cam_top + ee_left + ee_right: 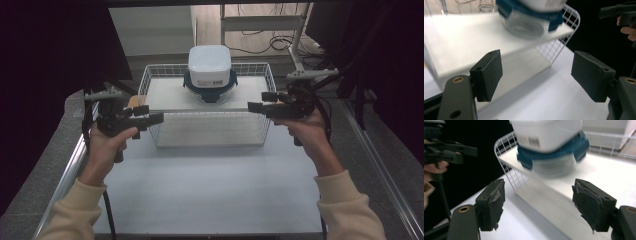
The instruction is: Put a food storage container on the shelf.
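Jaws of both the left gripper (150, 118) and right gripper (256, 102) stand wide, nothing between them, flanking a white board (165, 95) that bridges the wire basket (210, 131) just ahead of them. Stiff, smooth and probably light, it is best pinched at its two short ends. On it sits a clear box (209, 74) with blue clips, likely to slide if tilted.
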Tool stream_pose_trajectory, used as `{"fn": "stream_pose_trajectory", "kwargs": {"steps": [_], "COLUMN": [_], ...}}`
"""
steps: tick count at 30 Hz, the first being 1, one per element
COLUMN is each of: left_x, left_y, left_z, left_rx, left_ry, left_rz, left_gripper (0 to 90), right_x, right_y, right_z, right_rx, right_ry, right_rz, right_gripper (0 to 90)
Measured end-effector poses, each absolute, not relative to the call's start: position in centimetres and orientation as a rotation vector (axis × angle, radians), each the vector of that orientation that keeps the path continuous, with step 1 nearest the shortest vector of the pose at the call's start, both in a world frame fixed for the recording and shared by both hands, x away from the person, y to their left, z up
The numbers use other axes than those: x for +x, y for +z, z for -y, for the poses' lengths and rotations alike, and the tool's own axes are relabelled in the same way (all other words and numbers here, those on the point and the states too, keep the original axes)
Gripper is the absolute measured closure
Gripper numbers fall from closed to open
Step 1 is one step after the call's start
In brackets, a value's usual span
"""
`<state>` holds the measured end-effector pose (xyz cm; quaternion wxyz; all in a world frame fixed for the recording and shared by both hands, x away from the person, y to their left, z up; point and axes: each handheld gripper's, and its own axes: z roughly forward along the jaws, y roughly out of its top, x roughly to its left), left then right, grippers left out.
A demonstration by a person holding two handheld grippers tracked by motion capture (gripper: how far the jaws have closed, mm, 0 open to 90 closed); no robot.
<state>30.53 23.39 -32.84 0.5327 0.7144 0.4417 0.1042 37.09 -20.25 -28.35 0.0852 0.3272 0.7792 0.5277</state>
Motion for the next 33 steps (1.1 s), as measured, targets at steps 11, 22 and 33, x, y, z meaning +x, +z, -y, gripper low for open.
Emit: {"fn": "stream_pose_trajectory", "kwargs": {"steps": [11,22,33], "left_x": [27.4,26.9,27.0], "left_y": [-39.3,-44.8,-44.9], "left_z": [-23.9,-23.6,-22.7], "left_rx": [1.748,1.805,1.815], "left_ry": [0.215,0.16,0.167], "left_rz": [-1.102,-1.174,-1.156], "left_gripper": [23.8,23.1,22.8], "right_x": [32.8,31.0,31.2], "right_y": [-35.5,-43.2,-42.9], "right_z": [22.2,24.5,24.4], "right_rx": [1.045,1.202,1.19], "right_ry": [1.468,1.367,1.38], "right_rz": [-2.339,-2.372,-2.334], "right_gripper": [24.6,24.8,23.1]}}
